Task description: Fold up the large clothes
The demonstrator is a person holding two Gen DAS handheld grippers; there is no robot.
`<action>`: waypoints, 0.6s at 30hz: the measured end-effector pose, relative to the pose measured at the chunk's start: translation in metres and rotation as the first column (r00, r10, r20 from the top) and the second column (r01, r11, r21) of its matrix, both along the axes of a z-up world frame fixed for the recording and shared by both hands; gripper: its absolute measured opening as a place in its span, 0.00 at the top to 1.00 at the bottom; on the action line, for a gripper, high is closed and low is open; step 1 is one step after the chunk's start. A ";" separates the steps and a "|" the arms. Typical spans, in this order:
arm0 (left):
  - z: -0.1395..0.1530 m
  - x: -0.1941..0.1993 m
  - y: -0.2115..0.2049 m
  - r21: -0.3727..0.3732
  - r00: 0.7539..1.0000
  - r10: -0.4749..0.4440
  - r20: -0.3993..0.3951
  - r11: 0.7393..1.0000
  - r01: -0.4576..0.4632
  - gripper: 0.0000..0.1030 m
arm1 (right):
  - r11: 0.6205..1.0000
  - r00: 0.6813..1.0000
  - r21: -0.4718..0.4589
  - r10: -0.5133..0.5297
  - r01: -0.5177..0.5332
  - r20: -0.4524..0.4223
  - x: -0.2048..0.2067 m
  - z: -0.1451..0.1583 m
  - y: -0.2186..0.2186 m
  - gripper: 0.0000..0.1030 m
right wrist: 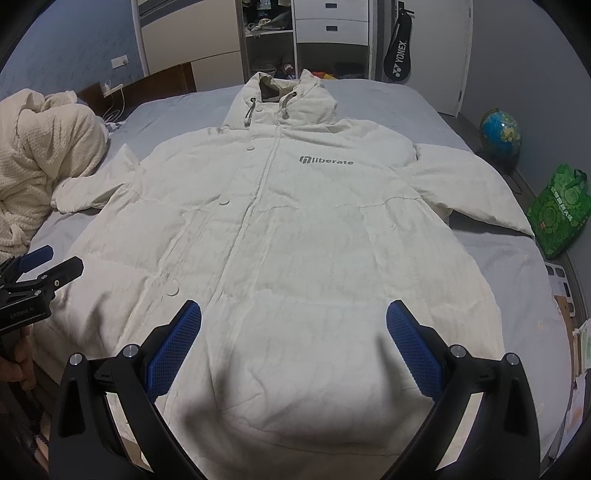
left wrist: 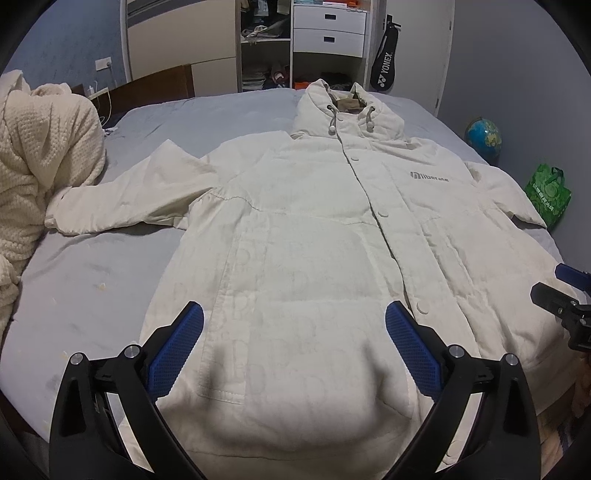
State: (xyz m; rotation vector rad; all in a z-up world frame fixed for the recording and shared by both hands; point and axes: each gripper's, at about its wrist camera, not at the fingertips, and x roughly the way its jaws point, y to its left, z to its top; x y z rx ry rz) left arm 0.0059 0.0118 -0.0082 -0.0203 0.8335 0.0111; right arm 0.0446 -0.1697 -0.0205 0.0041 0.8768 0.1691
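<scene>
A large cream hooded jacket (left wrist: pixel 317 236) lies flat, front up and buttoned, on the grey bed (left wrist: pixel 88 295), hood at the far end and both sleeves spread sideways. It also shows in the right wrist view (right wrist: pixel 295 240). My left gripper (left wrist: pixel 293 332) is open and empty, held above the hem on the jacket's left half. My right gripper (right wrist: pixel 293 332) is open and empty above the hem on the right half. Each gripper appears at the edge of the other's view: the right gripper (left wrist: pixel 557 288) and the left gripper (right wrist: pixel 51 266).
A cream knitted blanket (left wrist: pixel 40 166) is heaped at the bed's left side. Beyond the bed stand a wardrobe with drawers (left wrist: pixel 328 33) and a racket bag (left wrist: pixel 386 62). A globe (right wrist: pixel 500 133) and a green bag (right wrist: pixel 557 214) sit on the floor at the right.
</scene>
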 end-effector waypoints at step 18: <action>0.000 0.000 0.000 0.000 1.000 0.005 -0.003 1.000 -0.005 0.07 | 1.000 1.000 0.022 -0.002 0.002 -0.011 -0.002 0.000 -0.003 0.06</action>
